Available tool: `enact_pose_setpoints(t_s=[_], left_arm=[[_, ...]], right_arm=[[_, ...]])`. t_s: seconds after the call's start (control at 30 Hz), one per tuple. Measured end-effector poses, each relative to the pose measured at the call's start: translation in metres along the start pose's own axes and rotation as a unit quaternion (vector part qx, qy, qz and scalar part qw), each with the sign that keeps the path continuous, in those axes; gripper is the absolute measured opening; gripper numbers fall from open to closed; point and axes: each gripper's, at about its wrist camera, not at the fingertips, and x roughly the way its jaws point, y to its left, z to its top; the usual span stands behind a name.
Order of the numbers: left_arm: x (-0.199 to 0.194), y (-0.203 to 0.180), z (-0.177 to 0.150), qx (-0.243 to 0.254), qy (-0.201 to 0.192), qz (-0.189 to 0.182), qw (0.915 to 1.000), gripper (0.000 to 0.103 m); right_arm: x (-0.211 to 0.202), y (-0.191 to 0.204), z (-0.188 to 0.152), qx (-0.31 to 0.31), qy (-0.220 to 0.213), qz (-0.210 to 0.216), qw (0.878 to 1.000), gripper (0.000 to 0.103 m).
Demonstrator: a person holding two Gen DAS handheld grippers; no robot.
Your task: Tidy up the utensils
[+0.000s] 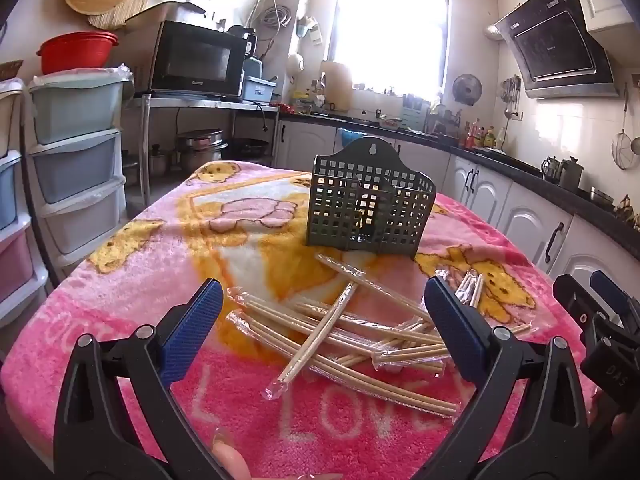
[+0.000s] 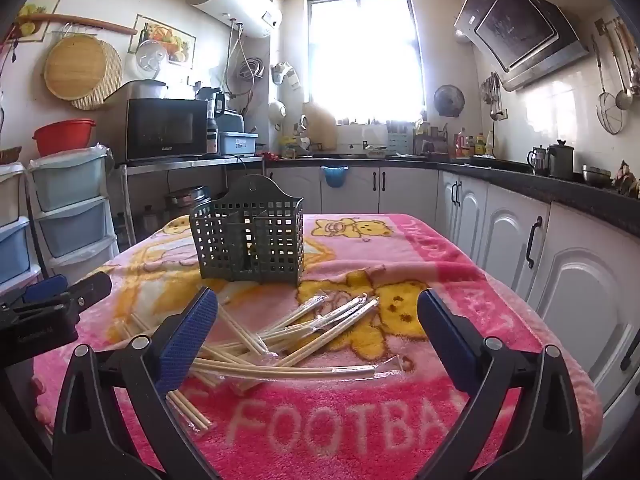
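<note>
A loose pile of wrapped chopsticks (image 1: pixel 340 336) (image 2: pixel 304 340) lies on the pink blanket-covered table (image 1: pixel 120 280) (image 2: pixel 460 256). Behind the pile stands a dark green perforated utensil holder (image 1: pixel 370 200) (image 2: pixel 248 236), upright and apparently empty. My left gripper (image 1: pixel 326 312) hovers open just short of the pile, nothing between its blue pads. My right gripper (image 2: pixel 318 320) is open too, over the near side of the pile, holding nothing. Each gripper shows at the edge of the other's view: the right gripper (image 1: pixel 600 312) and the left gripper (image 2: pixel 56 300).
Plastic drawer units (image 1: pixel 72 160) (image 2: pixel 68 208) stand left of the table. A microwave (image 1: pixel 198 60) sits on a metal shelf behind. Kitchen counter and white cabinets (image 2: pixel 520 232) run along the back and right. A fingertip (image 1: pixel 228 456) shows at the bottom edge.
</note>
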Motion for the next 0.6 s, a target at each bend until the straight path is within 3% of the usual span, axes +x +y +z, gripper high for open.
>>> enact_pose_setpoints(t_s=[0.03,0.6], left_arm=[[0.002,-0.0012,0.0001,0.008,0.013,0.006,0.9999,0.093],[0.0012,0.0038,0.0018,-0.007,0.005,0.001,1.0,0.093]], right_arm=[[-0.0001,0.0005,-0.0002,0.0,0.0,-0.001,1.0,0.097],[-0.0029,0.0016,0.0023,0.0,-0.001,0.006,1.0,0.097]])
